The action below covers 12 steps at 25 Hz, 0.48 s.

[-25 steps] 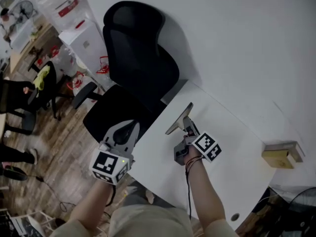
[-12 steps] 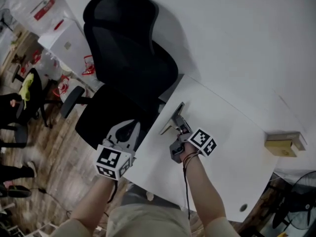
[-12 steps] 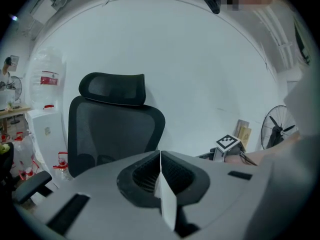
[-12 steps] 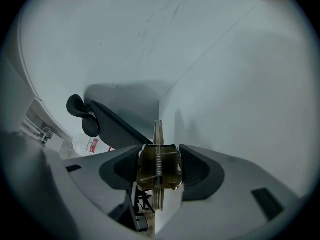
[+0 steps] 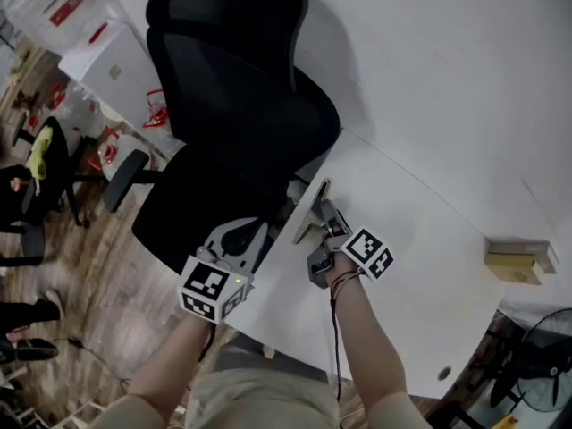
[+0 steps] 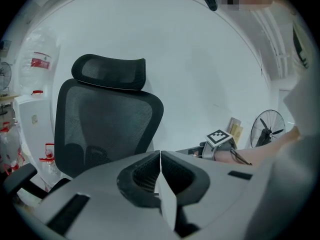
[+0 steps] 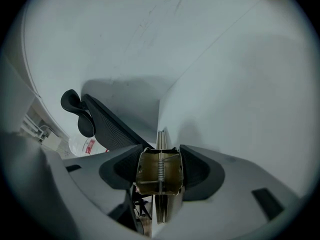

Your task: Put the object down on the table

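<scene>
The object is a thin clipboard (image 5: 314,209) with a brass spring clip (image 7: 159,173). It stands on edge, low over the white table (image 5: 420,266) near its left edge; I cannot tell whether it touches. My right gripper (image 5: 329,228) is shut on the clip end, and in the right gripper view the clip fills the gap at my right gripper (image 7: 159,158) while the board's edge (image 7: 160,136) runs straight ahead. My left gripper (image 5: 236,238) hangs beside the table's left edge over the chair seat. In its own view my left gripper (image 6: 160,156) has both pads pressed together on nothing.
A black mesh office chair (image 5: 241,96) stands against the table's left side and fills the left gripper view as the chair (image 6: 105,114). A small tan box (image 5: 517,264) lies at the table's right end. A floor fan (image 5: 536,365) stands beyond it. White wall lies ahead.
Both hands have come down. The clipboard has sunk toward the table top and now shows more edge-on. The left gripper has dropped closer to the chair seat.
</scene>
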Tool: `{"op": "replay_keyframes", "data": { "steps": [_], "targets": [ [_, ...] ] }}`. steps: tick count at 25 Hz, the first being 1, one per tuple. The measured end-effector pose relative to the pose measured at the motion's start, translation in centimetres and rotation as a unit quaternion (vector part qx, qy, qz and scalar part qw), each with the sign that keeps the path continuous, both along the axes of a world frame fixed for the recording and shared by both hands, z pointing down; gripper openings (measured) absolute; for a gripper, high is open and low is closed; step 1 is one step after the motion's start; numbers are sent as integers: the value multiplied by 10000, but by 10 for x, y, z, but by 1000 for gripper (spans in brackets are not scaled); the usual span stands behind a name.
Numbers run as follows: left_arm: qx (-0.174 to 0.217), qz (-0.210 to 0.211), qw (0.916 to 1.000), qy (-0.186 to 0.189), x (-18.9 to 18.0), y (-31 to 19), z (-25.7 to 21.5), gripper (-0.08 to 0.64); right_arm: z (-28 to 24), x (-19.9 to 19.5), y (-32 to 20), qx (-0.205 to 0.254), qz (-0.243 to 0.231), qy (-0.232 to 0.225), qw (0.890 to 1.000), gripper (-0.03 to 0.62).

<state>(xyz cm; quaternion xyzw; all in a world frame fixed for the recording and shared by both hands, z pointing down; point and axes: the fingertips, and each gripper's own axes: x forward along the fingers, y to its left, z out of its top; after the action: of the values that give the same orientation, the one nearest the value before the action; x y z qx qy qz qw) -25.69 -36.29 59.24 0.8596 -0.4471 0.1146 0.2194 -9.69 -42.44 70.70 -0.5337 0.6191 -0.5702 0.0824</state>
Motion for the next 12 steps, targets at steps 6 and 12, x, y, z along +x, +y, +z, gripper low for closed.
{"op": "replay_keyframes", "data": {
  "steps": [6,12],
  "targets": [
    [-56,-45,9999,89,-4,-6,6,25,-1,-10,-9,55,187,131,9997,252],
    [-205,-119,9997,95,-10,0,12,25,-7,-14,-6,325,-25,679,9972,256]
  ]
}}
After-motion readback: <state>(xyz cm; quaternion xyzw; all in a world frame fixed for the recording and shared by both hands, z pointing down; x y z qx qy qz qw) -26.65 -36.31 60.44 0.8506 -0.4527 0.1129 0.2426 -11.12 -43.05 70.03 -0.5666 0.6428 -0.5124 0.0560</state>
